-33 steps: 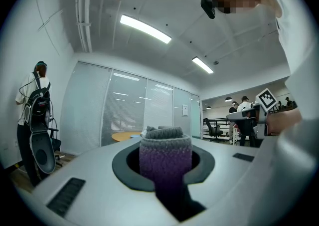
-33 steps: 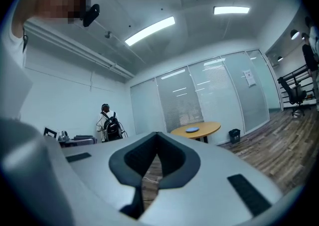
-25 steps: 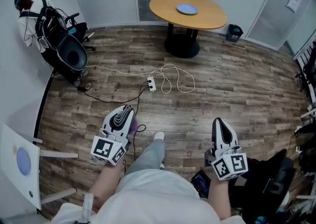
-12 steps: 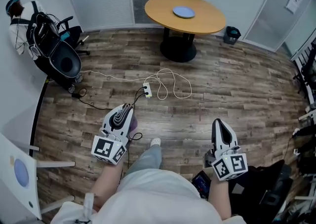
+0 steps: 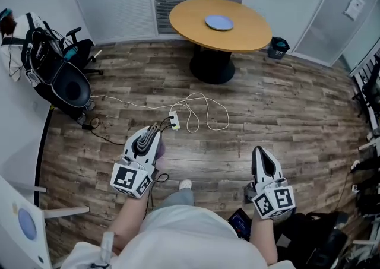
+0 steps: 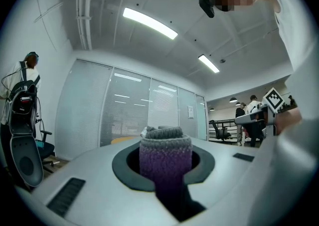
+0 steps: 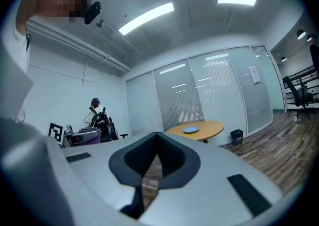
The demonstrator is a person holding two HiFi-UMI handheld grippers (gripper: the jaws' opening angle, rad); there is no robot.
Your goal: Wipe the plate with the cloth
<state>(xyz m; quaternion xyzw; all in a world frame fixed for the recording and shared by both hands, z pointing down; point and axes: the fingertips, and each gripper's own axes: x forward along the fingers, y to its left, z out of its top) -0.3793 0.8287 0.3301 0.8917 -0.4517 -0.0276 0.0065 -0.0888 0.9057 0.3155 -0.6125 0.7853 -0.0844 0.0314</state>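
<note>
1. The left hand-held gripper [image 5: 153, 134] is clamped on the cloth [image 6: 165, 155]. A folded wad stands upright between its jaws, a soft ribbed knit that is purple low down and fades to grey at the top edge. Most of the cloth sticks out in front of the jaws, which I judge suits pressing it flat onto a dish.
2. The right hand-held gripper [image 5: 261, 154] has its jaws pressed together with nothing between them. Only a thin slit of floor shows through its dark V-shaped pads. It is probably kept free to steady the plate.
3. Both point level and forward, well apart, on either side of the person's leg [image 5: 172, 199]. Their shells are smooth and pale grey, and each carries a black-and-white marker cube at the rear.
4. The floor [image 5: 285, 107] is grey-brown wood-look plank. A white cable [image 5: 202, 110] loops across it to a power strip [image 5: 174, 121] just ahead of the left one.
5. The plate [image 5: 219, 22] is pale blue, round and shallow. It lies flat near the middle of the bench [image 5: 249, 27], a round tan top on a black pedestal, well apart from both grippers. Wiping has not begun, and closing that gap looks like the step in hand.
6. A small dark bin [image 5: 278, 45] stands beside the bench. A black chair [image 5: 65, 78] loaded with bags sits by the left wall.
</note>
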